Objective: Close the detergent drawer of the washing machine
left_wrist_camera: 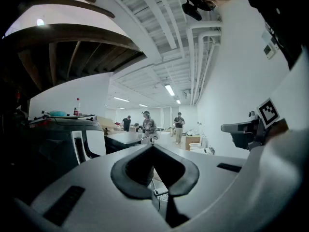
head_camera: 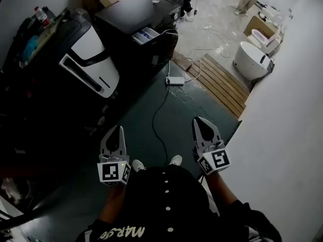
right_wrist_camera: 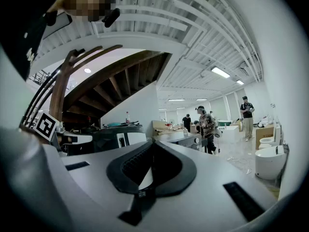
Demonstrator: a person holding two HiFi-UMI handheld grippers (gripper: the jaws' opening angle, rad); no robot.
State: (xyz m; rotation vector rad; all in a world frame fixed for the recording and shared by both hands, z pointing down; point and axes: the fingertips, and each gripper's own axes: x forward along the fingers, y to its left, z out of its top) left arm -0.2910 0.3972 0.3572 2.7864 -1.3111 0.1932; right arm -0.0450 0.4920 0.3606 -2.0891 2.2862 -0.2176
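The left gripper [head_camera: 116,131] and the right gripper [head_camera: 201,124] are held out side by side in front of the person. Each one has its jaws pressed together with nothing in them. Well ahead, across the dark floor [head_camera: 135,116], stands the black washing machine [head_camera: 132,13]. Its detergent drawer [head_camera: 145,35] sticks out, open.

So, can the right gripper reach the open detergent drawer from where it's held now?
Probably not yet. The right gripper is held close to the body, while the detergent drawer juts from the washing machine well ahead. Only a cable crosses the floor between, so stepping forward should work.
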